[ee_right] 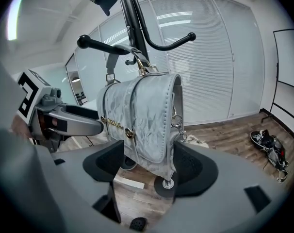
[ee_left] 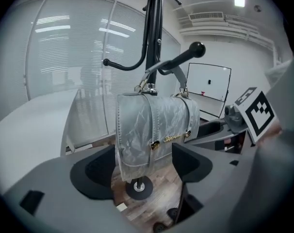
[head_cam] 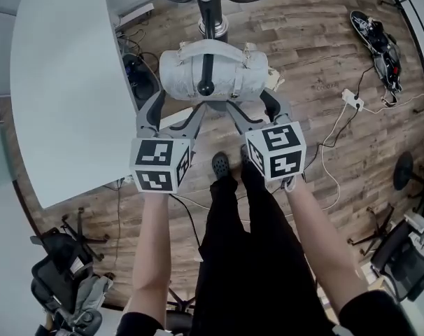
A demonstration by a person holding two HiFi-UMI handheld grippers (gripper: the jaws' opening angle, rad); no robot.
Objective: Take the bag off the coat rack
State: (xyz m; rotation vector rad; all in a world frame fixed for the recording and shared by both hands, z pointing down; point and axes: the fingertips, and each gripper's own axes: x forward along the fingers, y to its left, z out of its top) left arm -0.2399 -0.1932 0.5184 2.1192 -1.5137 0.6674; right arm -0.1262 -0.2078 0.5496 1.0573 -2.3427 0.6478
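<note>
A pale grey quilted handbag (head_cam: 213, 72) hangs by its handle from a black ball-tipped hook (head_cam: 206, 87) of the black coat rack (head_cam: 210, 5). My left gripper (head_cam: 171, 114) stands open around the bag's left end, and my right gripper (head_cam: 257, 110) stands open around its right end. In the left gripper view the bag (ee_left: 152, 130) hangs between the dark pads (ee_left: 96, 171) of the left gripper (ee_left: 143, 166), under the hook (ee_left: 186, 56). In the right gripper view the bag (ee_right: 142, 120) sits between the wide-set jaws of the right gripper (ee_right: 151, 166), with a gap on the left side.
A white table (head_cam: 65, 82) stands close on the left. Shoes (head_cam: 376, 44), a power strip (head_cam: 352, 100) and cables lie on the wood floor to the right. Office chairs (head_cam: 65, 271) stand behind me. The rack's round base (ee_left: 138, 187) is right below the bag.
</note>
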